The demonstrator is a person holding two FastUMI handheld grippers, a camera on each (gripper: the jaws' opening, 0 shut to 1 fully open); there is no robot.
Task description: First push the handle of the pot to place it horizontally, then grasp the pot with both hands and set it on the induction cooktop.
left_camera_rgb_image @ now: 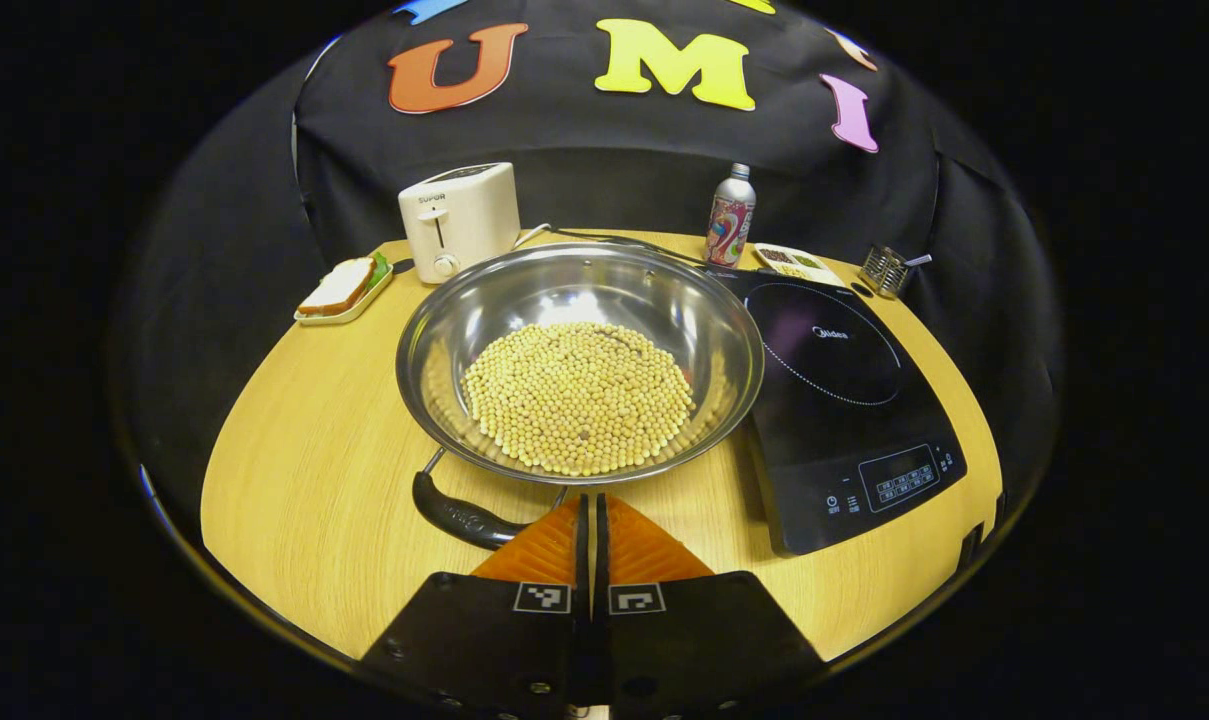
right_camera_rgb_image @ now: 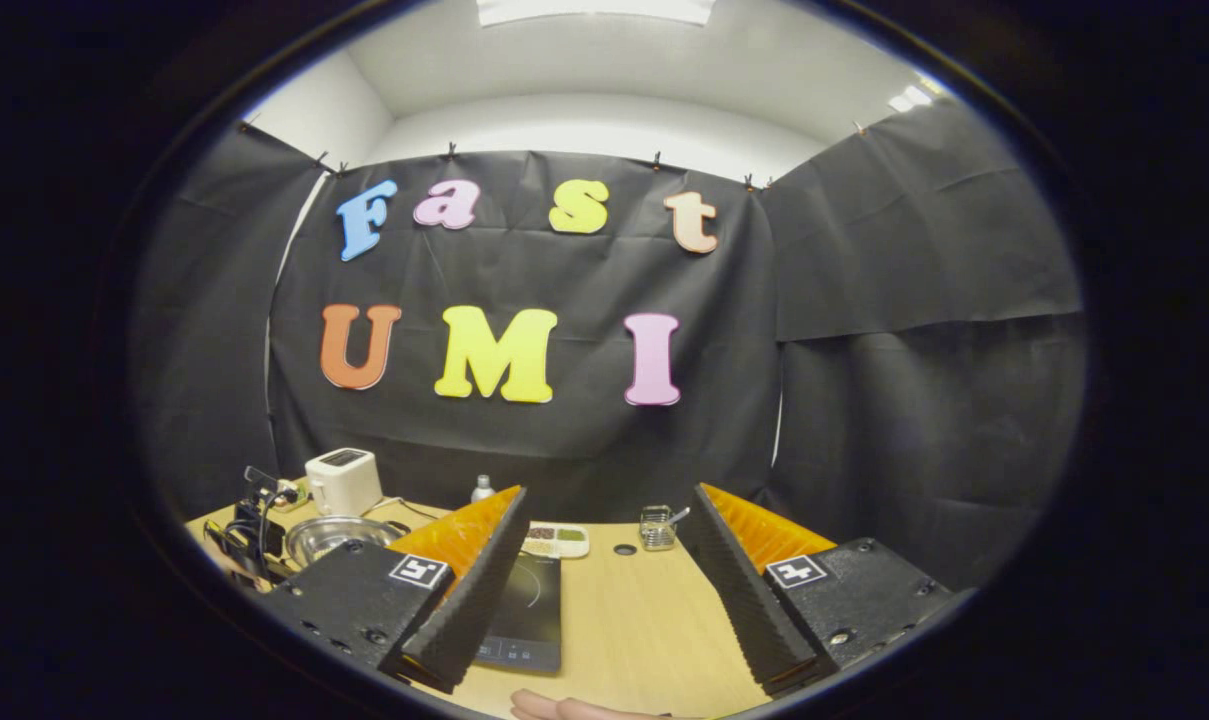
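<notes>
Left gripper view faces the pot (left_camera_rgb_image: pixel 579 360) closely; right gripper view looks high, sharing the table (right_camera_rgb_image: pixel 654 620)

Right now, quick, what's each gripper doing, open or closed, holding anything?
Left gripper: closed, holding nothing, tips beside the pot handle.
Right gripper: open, holding nothing, raised above the table.

Left gripper (left_camera_rgb_image: pixel 591 520) has its fingers closed flat together, gripping nothing; right gripper (right_camera_rgb_image: pixel 604 560) has its fingers spread wide, nothing between them.
</notes>
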